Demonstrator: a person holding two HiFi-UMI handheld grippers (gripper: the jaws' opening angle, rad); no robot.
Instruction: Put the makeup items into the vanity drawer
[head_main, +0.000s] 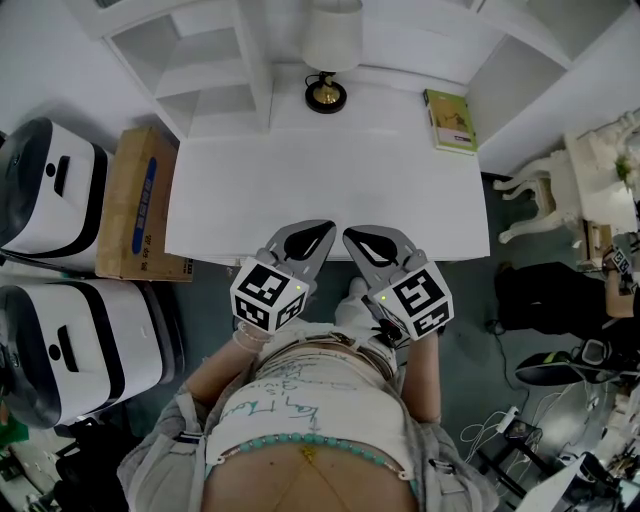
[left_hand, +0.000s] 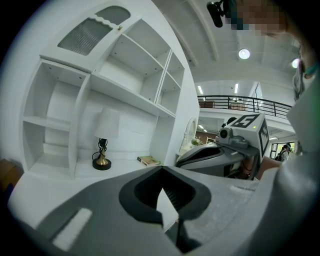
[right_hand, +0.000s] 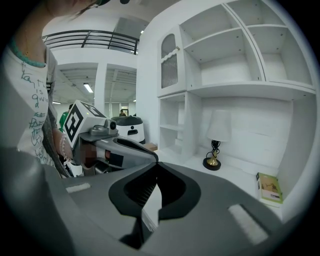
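Observation:
No makeup items and no drawer show in any view. The white vanity tabletop (head_main: 330, 185) lies ahead of me, bare in the middle. My left gripper (head_main: 328, 232) hovers over its front edge, jaws closed tip to tip with nothing between them; from its own camera the left gripper (left_hand: 162, 168) points toward the shelves. Right beside it, my right gripper (head_main: 351, 236) is likewise shut and empty, its tips nearly touching the left one's. In the right gripper view the right gripper (right_hand: 156, 164) faces the lamp, and the left gripper (right_hand: 122, 150) shows alongside it.
A gold-based lamp (head_main: 326, 90) stands at the back of the vanity and a green book (head_main: 449, 120) lies at its back right. Open shelves (head_main: 205, 70) rise behind. A cardboard box (head_main: 140, 200) and white machines (head_main: 50, 190) sit to the left, a white chair (head_main: 545, 190) to the right.

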